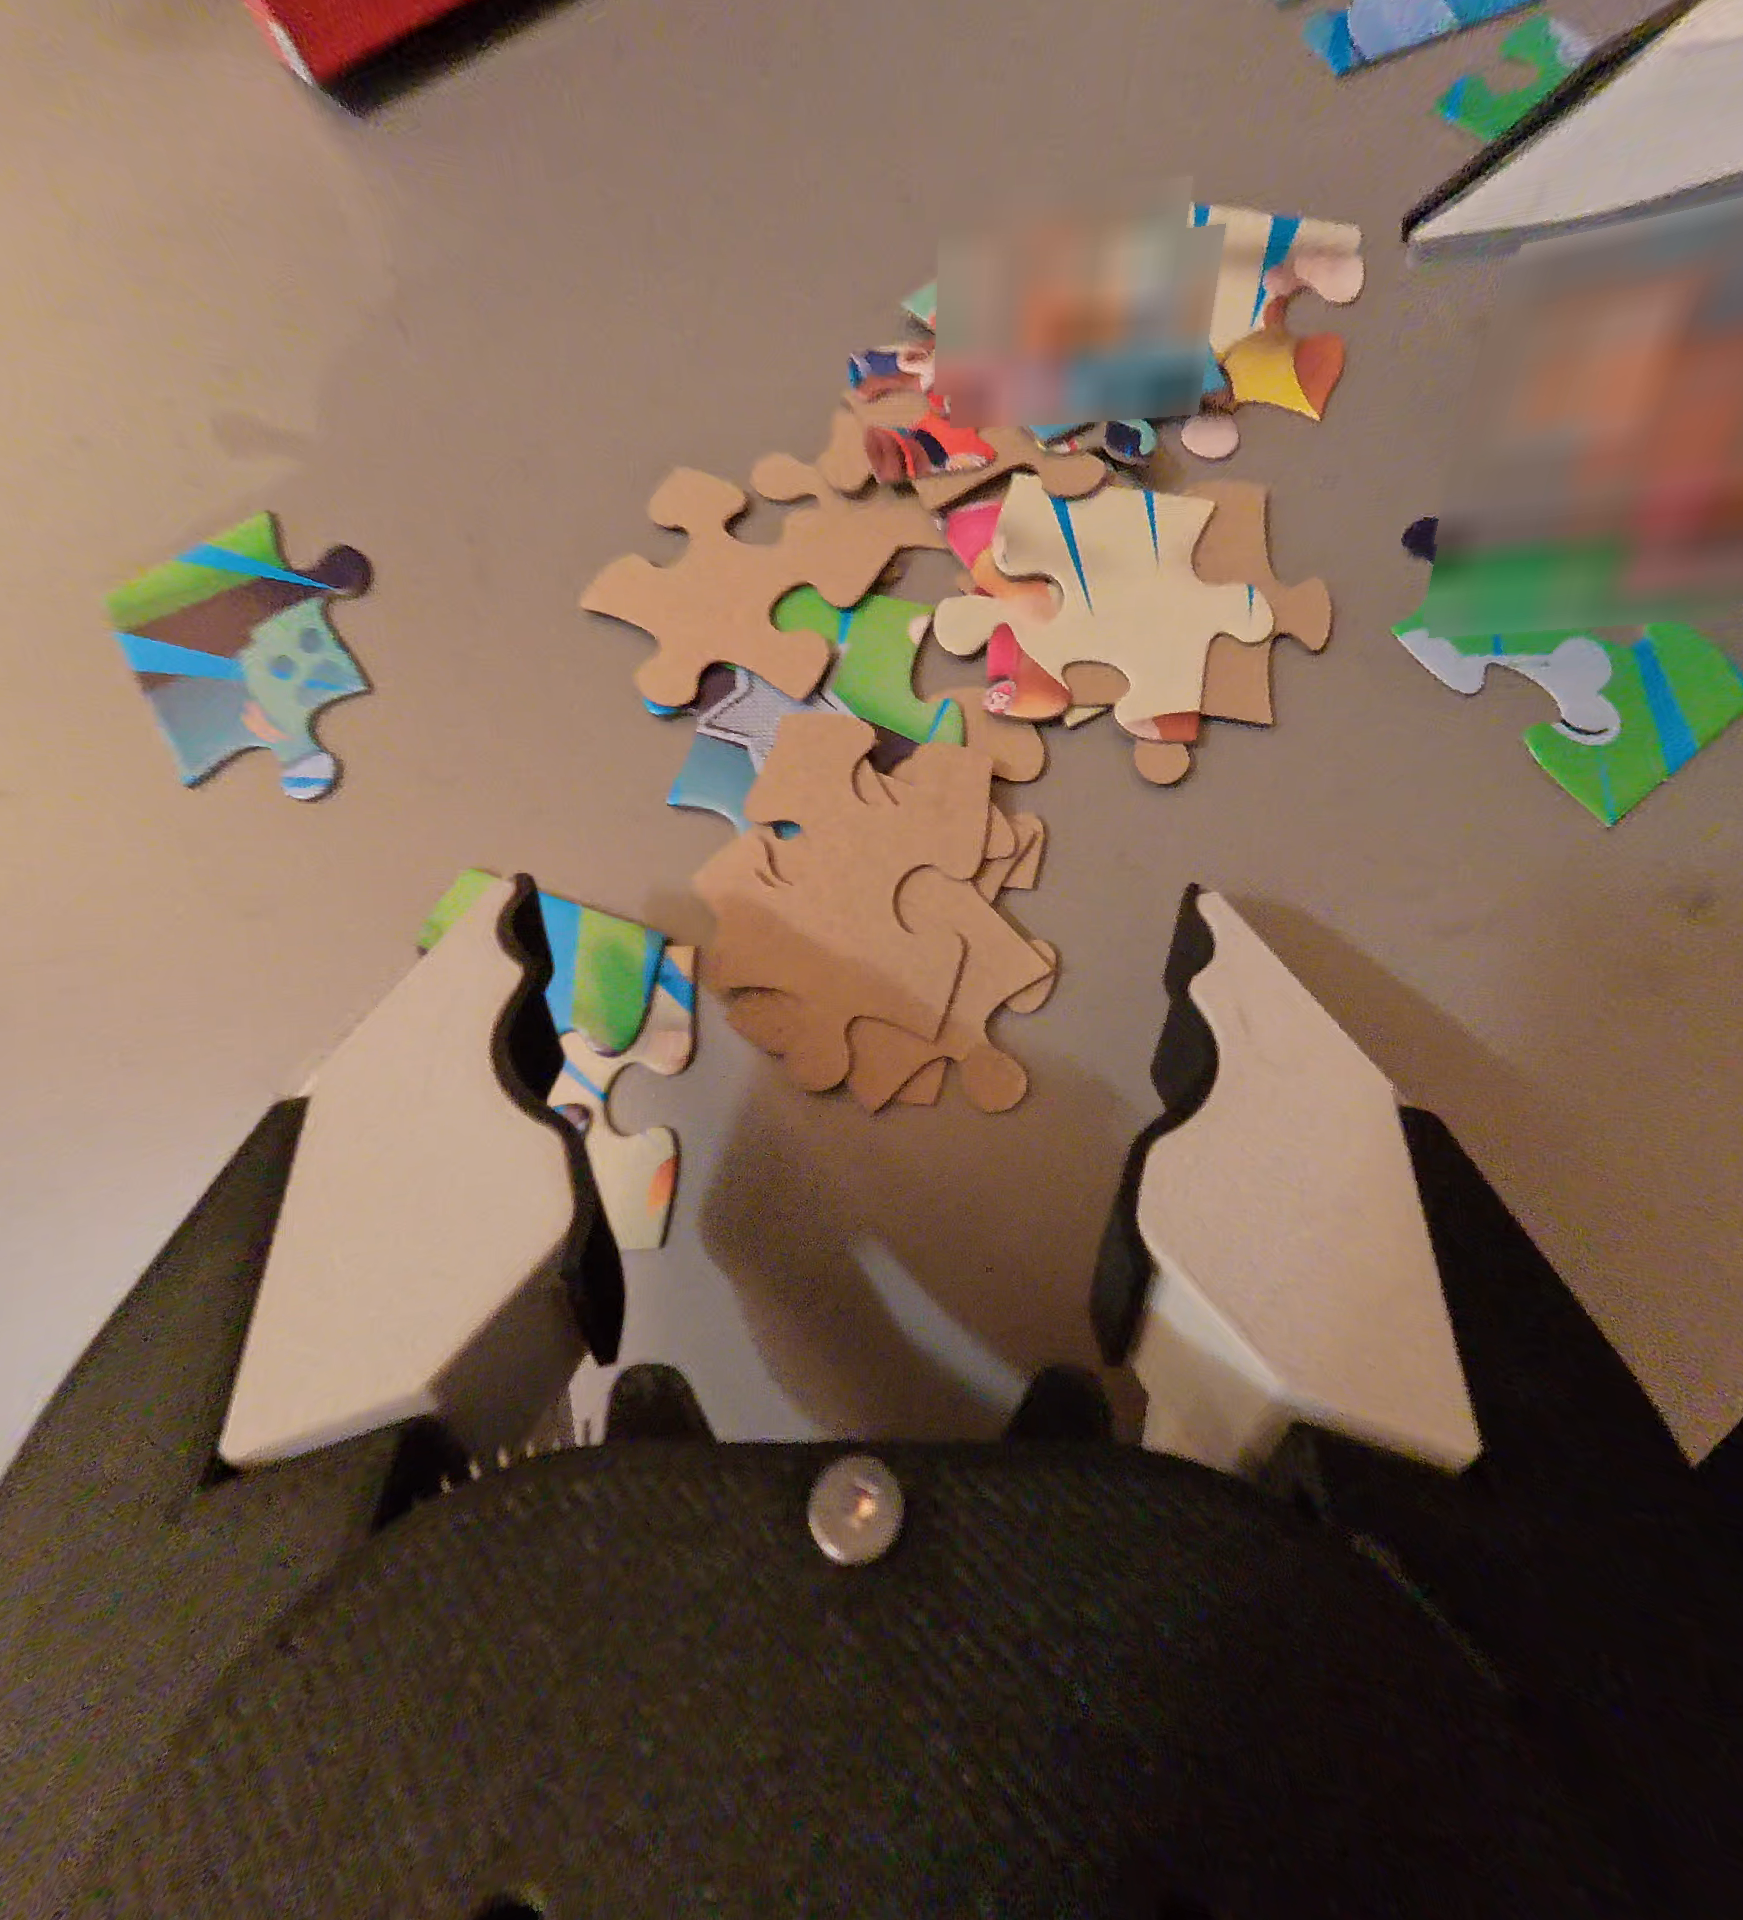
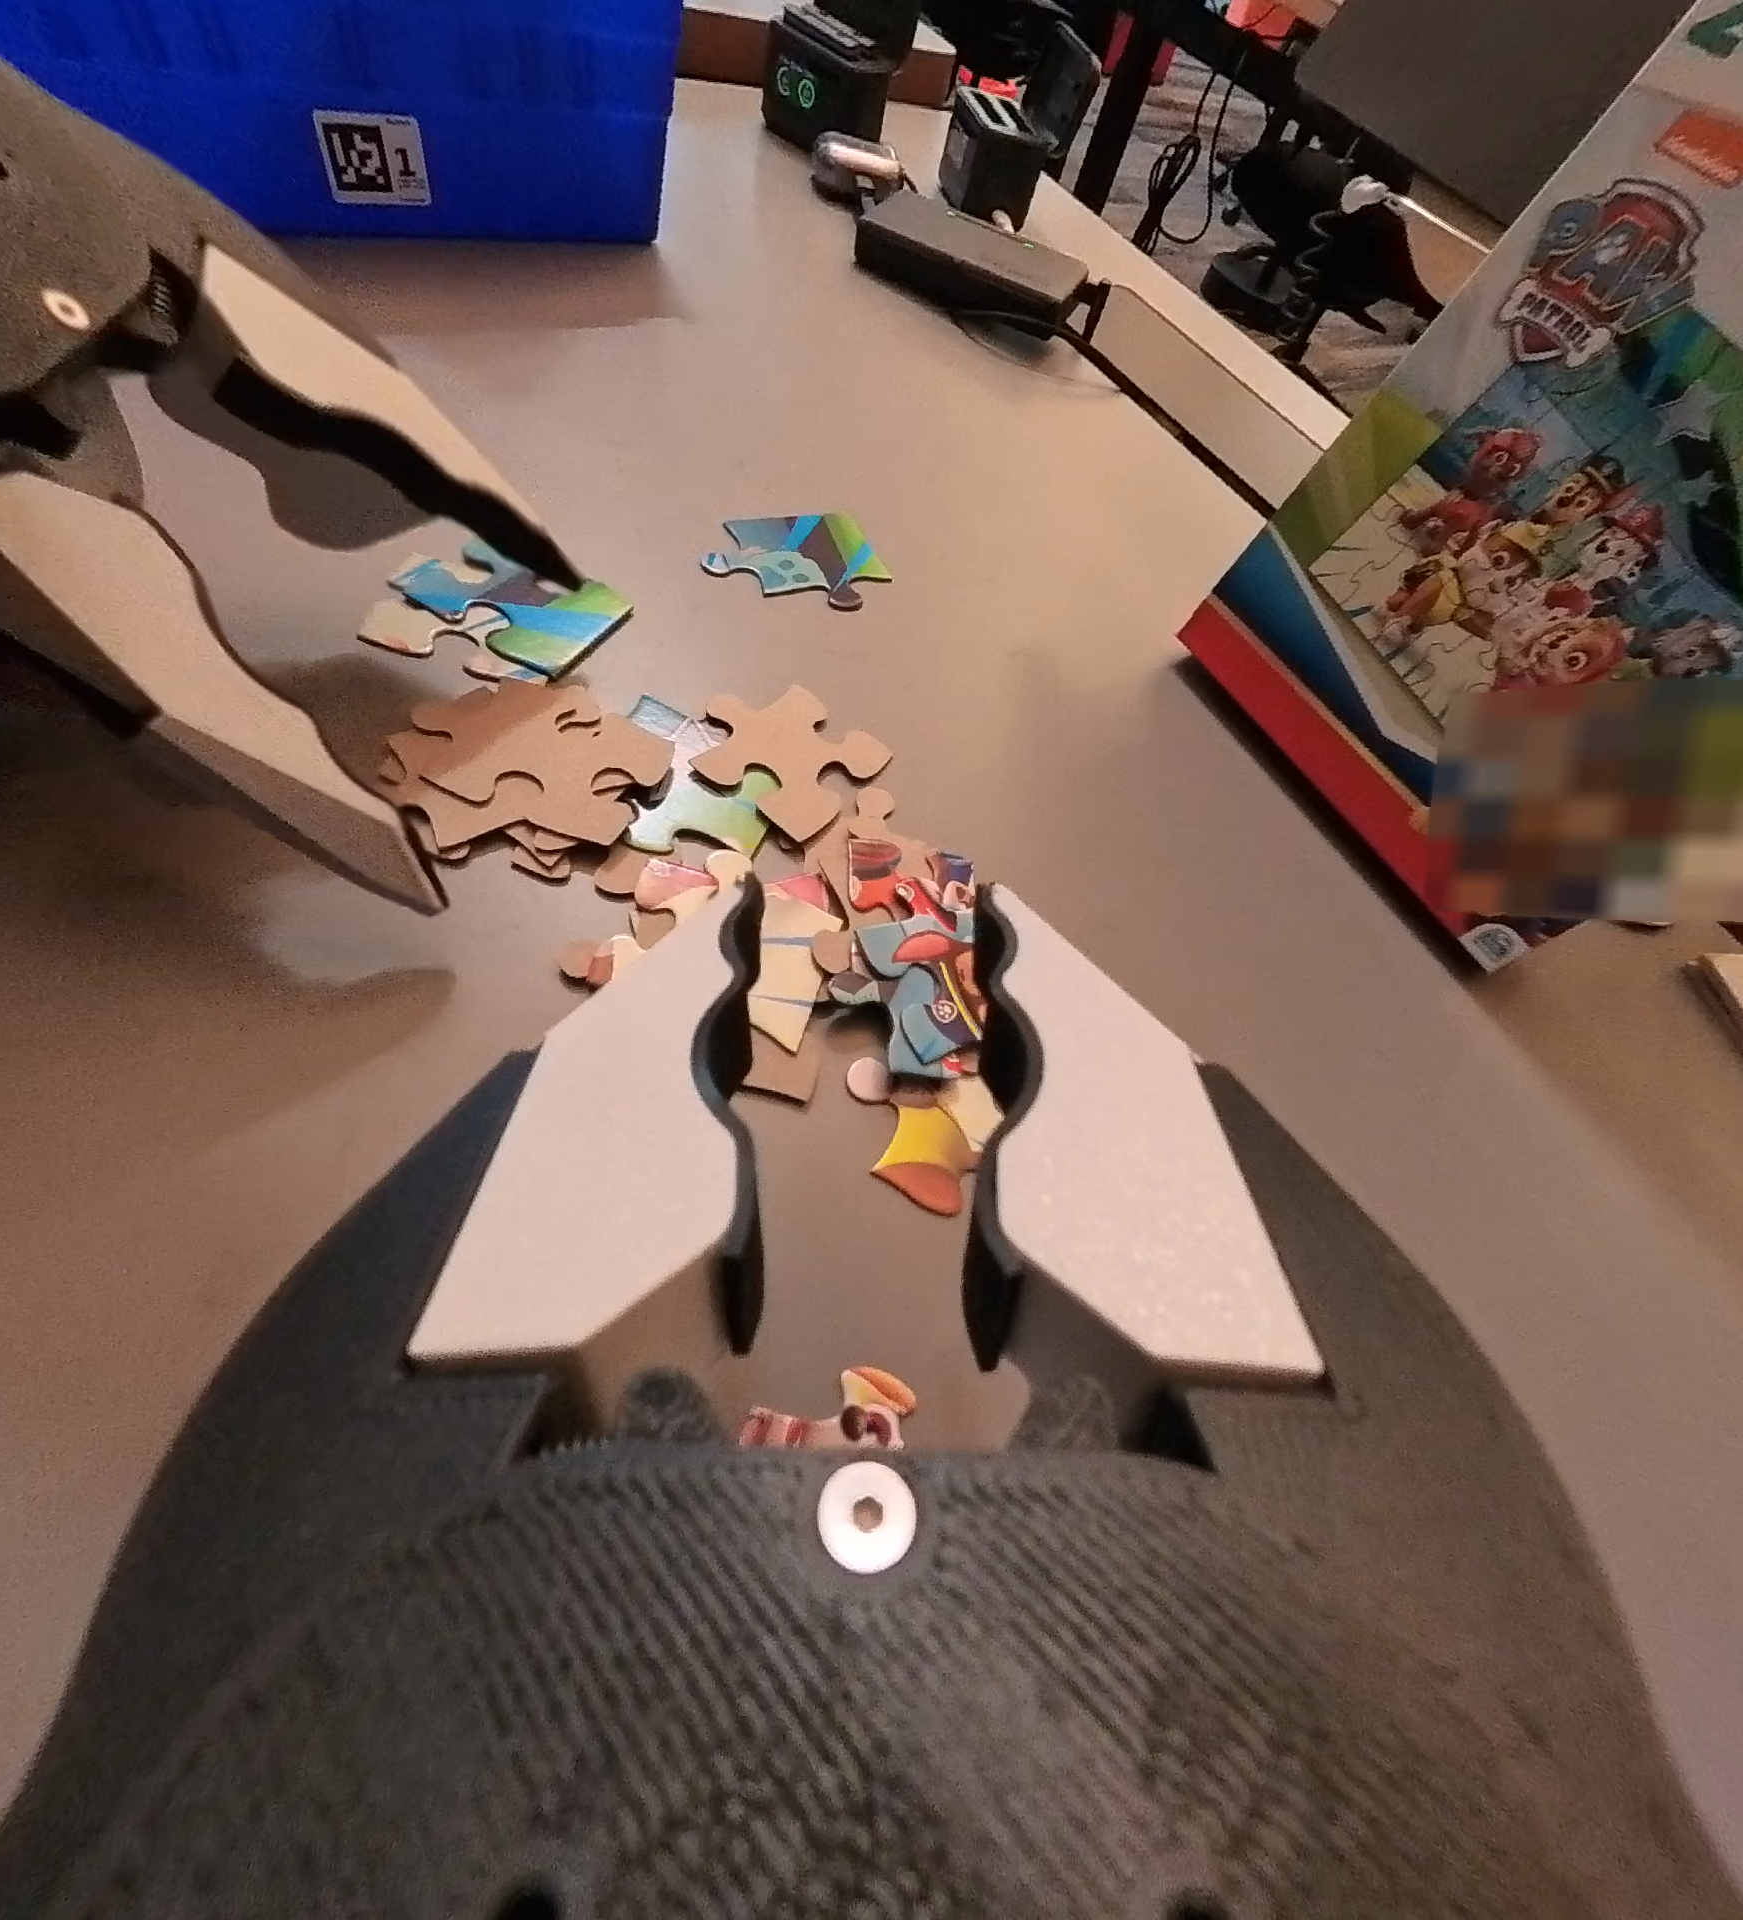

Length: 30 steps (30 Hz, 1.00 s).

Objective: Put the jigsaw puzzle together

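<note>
Right now my left gripper (image 1: pixel 851 914) has its jaws spread wide with nothing pressed between them, hovering low over the grey counter (image 1: pixel 431 312). Ahead of it, between the two fingertips and a little toward the left one, sits a stack of face-down brown puzzle pieces (image 1: pixel 867 914), overlapped and joined; its long axis runs from near-right to far-left across my view, tilted against the line of my fingers. Tucked under my left fingertip (image 1: pixel 493 935) is a face-up green and blue piece (image 1: pixel 607 977), partly hidden by that finger; I cannot tell whether the finger touches it. Farther out is the loose heap of mixed pieces (image 1: pixel 1054 582), and well off to the left a lone face-up piece (image 1: pixel 233 655) lies flat. My right gripper (image 2: pixel 872 904) is partly open and clamps nothing that I can make out; colourful face-up pieces (image 2: pixel 908 956) lie on the counter in the gap between its fingers, though whether a pad brushes them I cannot tell. From that side the brown stack (image 2: pixel 524 769) lies forward and left, just at the tip of my left gripper, so my left is plainly the nearer one to it. A printed puzzle box (image 2: pixel 1532 540) stands to the right, a blue bin (image 2: pixel 493 104) at the far edge.
</note>
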Available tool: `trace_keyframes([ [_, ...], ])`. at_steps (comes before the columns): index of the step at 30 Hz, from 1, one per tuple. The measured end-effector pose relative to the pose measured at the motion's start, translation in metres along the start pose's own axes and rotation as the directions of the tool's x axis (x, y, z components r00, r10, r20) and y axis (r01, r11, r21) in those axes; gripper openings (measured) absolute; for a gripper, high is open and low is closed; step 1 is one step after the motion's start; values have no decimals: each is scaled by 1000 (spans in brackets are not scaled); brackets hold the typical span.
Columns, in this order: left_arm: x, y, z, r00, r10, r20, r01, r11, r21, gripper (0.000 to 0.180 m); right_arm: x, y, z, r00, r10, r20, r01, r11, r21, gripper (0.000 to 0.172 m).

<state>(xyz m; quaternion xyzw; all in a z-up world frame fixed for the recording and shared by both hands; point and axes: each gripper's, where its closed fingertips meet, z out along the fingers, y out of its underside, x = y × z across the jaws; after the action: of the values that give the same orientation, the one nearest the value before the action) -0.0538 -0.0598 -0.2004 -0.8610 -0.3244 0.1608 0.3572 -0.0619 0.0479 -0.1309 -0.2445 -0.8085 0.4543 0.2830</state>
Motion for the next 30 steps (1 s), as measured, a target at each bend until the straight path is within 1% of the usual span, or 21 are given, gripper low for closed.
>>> trace_keyframes([
  [2, 4, 2, 3, 1000, -18, -23, 18, 1000, -12, 99, 1, 0, -2, 1000, -11, -13, 11, 1000, -3, 39],
  [3, 7, 3, 4, 999, -20, -38, 20, 1000, -18, 84, 2, -1, -4, 1000, -15, -21, 15, 1000, -1, 39],
  [5, 11, 5, 4, 998, -3, -58, 1, 999, -38, 67, 2, -3, -9, 1000, -13, -26, 13, 1000, 13, 39],
  [7, 11, 7, 3, 999, 32, -33, -34, 998, -52, 54, 2, -6, -12, 1000, -4, -22, 5, 1000, 27, 38],
  [8, 11, 8, 2, 999, 43, -26, -44, 997, -59, 51, 2, -7, -13, 1000, -1, -19, 1, 1000, 32, 38],
  [11, 16, 7, -1, 998, 27, -52, -29, 998, -51, 33, 0, -9, -17, 1000, -4, -18, 5, 999, 39, 38],
  [17, 23, -3, -16, 986, -89, -143, 96, 995, 41, 32, -9, -17, -23, 999, -31, -16, 32, 998, 53, 38],
  [19, 27, -8, -25, 972, -131, -194, 148, 986, 77, 32, -20, -20, -21, 999, -38, 25, 36, 997, 64, 39],
  [21, 33, -15, -35, 940, -191, -282, 230, 967, 112, 32, -41, -26, -20, 991, -86, 107, 76, 993, 93, 45],
  [23, 38, -21, -47, 878, -260, -401, 332, 935, 121, 32, -67, -29, -20, 963, -195, 187, 173, 977, 126, 53],
  [25, 40, -22, -54, 828, -302, -472, 391, 915, 101, 32, -87, -30, -21, 922, -328, 206, 300, 941, 154, 52],
  [26, 39, -19, -55, 826, -306, -473, 389, 918, 84, 32, -91, -29, -19, 904, -386, 185, 361, 920, 151, 48],
  [28, 37, -14, -56, 850, -287, -441, 353, 933, 73, 32, -95, -26, -14, 854, -506, 125, 495, 862, 109, 45],
  [30, 41, -14, -58, 856, -272, -440, 334, 940, 69, 32, -101, -26, -10, 777, -626, 67, 620, 779, 87, 39],
])
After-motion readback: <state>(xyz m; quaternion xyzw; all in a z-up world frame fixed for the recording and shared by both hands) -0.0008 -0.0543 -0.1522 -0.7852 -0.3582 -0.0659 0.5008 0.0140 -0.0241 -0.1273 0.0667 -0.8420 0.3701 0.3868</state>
